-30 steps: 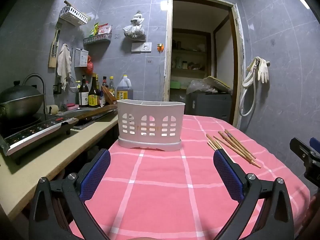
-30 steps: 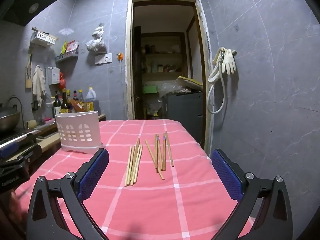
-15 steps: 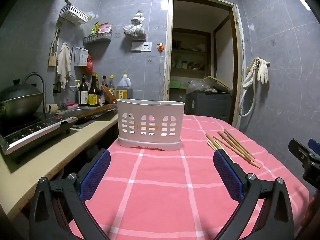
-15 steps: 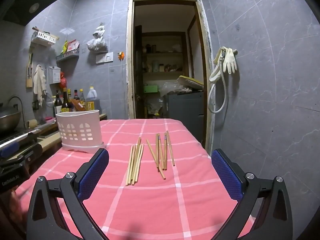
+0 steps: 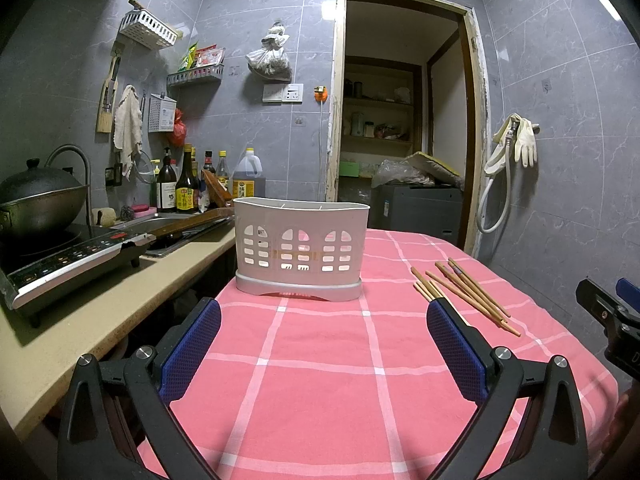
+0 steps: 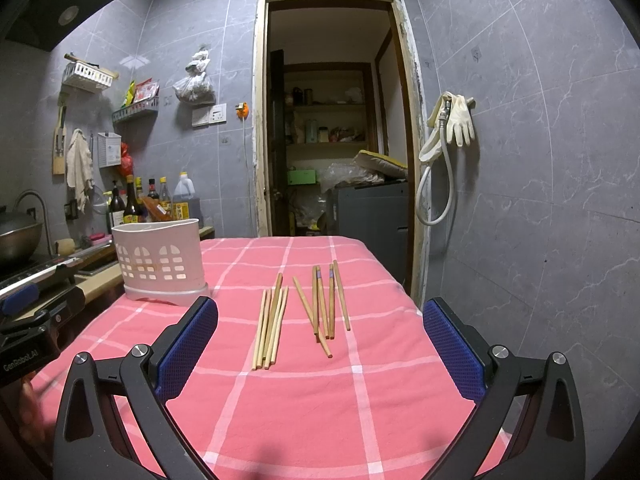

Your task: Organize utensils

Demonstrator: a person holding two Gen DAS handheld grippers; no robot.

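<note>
Grey tiled walls (image 6: pixel 520 80), open doorway (image 6: pixel 332 120) into a pantry, rubber gloves (image 6: pixel 460 120) hanging right, dim ceiling lights.

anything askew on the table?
Only the right chopstick group: its sticks are splayed and one lies crossed under the others. The left group lies neat and parallel. The holder stands upright, and nothing is spilled.

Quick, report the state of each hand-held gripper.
Left hand-held gripper: open, holding nothing.
Right hand-held gripper: open, holding nothing.
</note>
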